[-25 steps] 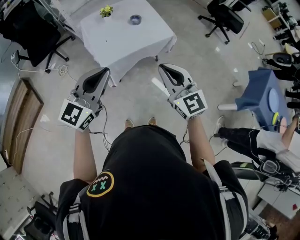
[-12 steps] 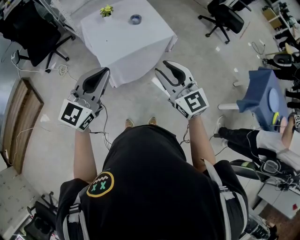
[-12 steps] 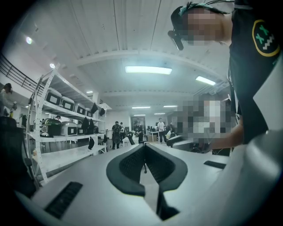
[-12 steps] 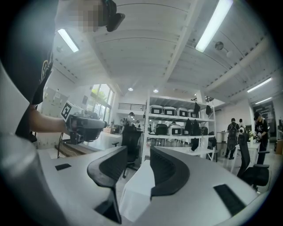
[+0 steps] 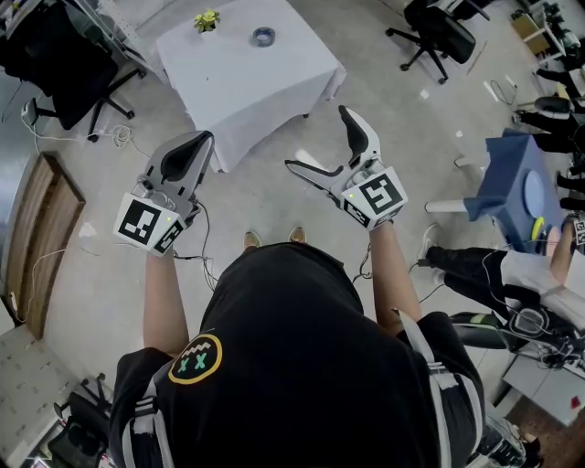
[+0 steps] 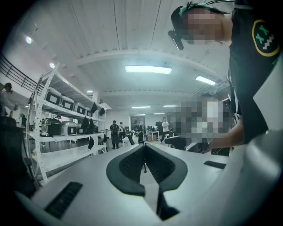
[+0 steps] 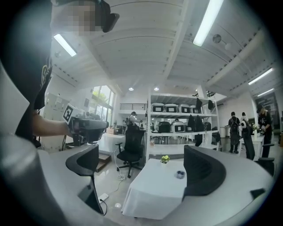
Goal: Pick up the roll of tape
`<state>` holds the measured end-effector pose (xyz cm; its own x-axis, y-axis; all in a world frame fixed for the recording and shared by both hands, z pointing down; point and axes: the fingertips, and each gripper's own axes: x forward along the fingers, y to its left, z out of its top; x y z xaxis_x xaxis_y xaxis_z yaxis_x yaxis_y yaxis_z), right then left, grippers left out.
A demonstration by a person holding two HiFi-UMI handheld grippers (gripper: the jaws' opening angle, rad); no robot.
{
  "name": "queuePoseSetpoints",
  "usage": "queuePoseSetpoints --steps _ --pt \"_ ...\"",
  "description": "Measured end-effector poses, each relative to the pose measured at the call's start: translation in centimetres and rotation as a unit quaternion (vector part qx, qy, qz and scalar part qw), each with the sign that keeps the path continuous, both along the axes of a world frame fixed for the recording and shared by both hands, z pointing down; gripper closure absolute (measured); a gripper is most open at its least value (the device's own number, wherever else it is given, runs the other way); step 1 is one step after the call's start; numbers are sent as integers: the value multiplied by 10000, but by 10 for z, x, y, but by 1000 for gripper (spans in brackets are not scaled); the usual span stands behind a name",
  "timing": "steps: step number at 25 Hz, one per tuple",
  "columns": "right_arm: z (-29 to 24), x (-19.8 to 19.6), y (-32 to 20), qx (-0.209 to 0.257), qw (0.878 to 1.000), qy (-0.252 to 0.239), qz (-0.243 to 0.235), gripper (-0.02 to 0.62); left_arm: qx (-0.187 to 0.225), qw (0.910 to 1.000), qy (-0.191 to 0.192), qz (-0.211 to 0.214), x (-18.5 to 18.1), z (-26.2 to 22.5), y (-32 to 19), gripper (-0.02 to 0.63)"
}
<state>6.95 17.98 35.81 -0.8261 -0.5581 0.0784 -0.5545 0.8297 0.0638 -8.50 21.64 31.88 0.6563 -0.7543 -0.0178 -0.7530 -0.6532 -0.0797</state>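
The roll of tape (image 5: 264, 37) is a small blue ring lying on a white-clothed table (image 5: 247, 82) a few steps ahead of me. Through the right gripper view the tape (image 7: 180, 174) lies near the table's far right side. Both grippers are held level in the air, well short of the table. My left gripper (image 5: 201, 139) is shut and empty, its pads meeting in the left gripper view (image 6: 144, 148). My right gripper (image 5: 318, 137) is open; its jaws have just been opening and stand wide apart (image 7: 143, 165) with nothing between them.
A small yellow-green plant (image 5: 207, 20) stands on the table's far left. Black office chairs (image 5: 64, 55) (image 5: 439, 32) flank the table. A blue stool-like thing (image 5: 507, 183) and a seated person (image 5: 512, 274) are on my right. Shelving (image 7: 177, 119) lines the far wall.
The right gripper's jaws went from shut to wide open, and it rolled slightly. The left gripper and the tape stayed put.
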Motion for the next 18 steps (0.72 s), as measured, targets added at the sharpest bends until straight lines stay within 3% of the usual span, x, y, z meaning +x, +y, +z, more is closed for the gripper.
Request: queuePoseSetpoints --steps 18 --pt "2 22 -5 130 9999 13 84 -5 10 10000 -76 -45 18 1 -3 587"
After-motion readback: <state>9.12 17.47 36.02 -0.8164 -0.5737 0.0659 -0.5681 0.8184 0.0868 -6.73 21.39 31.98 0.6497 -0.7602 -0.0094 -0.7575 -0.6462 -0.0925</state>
